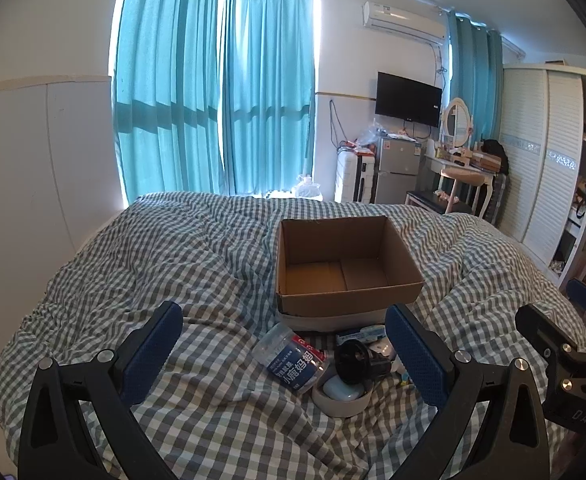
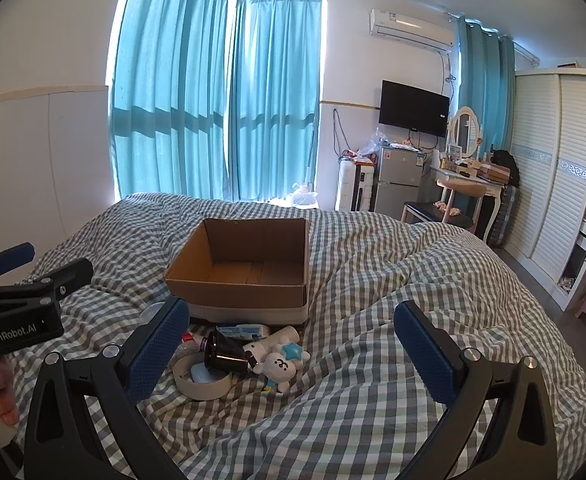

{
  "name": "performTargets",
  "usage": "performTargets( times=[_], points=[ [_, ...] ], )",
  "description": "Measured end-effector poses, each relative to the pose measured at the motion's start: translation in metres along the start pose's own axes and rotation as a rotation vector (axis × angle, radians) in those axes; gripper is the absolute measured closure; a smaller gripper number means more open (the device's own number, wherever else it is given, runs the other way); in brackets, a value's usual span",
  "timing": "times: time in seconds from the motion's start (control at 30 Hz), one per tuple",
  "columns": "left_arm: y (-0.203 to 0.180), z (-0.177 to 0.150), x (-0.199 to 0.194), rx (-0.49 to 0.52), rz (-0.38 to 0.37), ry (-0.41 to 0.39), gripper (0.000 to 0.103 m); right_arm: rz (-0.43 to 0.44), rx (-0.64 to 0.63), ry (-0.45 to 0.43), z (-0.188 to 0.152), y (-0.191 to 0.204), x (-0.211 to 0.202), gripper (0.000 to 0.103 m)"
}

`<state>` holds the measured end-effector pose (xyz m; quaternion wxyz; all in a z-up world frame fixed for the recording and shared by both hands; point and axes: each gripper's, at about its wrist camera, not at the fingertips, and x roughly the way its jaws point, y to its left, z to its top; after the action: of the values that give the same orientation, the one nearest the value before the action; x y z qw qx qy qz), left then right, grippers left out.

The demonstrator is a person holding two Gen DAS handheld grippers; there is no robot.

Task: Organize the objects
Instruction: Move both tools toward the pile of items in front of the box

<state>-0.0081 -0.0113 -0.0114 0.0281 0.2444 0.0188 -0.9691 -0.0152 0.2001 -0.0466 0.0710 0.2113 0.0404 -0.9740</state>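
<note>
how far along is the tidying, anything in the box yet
Nothing looks done: the cardboard box on the checked duvet shows only its bare floor. Nothing is in hand either; the left tongs and right tongs are both open and hold nothing. Left to pack: the tape roll, black cup, bear toy, clear tub and the rest of the pile.

Matt brown cardboard box (image 1: 349, 264) on rumpled gingham cotton duvet (image 1: 173, 264); glossy black plastic cup (image 2: 225, 354); textured blue finger pads (image 1: 155, 356).

A home bedroom: checked bed (image 1: 173, 264), teal curtains (image 1: 213, 92), wardrobe (image 2: 553, 168), dressing table (image 2: 469, 176).
</note>
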Motion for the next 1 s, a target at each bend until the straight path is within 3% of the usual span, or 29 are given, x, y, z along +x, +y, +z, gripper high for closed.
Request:
performTargets(
  times=[0.43,1.0],
  points=[
    [-0.002,0.019,0.005,-0.002,0.005,-0.035,0.0,-0.004,-0.025,0.0,0.02,-0.007,0.014,0.0],
    [-0.004,0.03,0.029,0.017,0.042,0.028,0.0,0.044,-0.068,0.04,0.04,-0.007,0.037,0.0]
  ],
)
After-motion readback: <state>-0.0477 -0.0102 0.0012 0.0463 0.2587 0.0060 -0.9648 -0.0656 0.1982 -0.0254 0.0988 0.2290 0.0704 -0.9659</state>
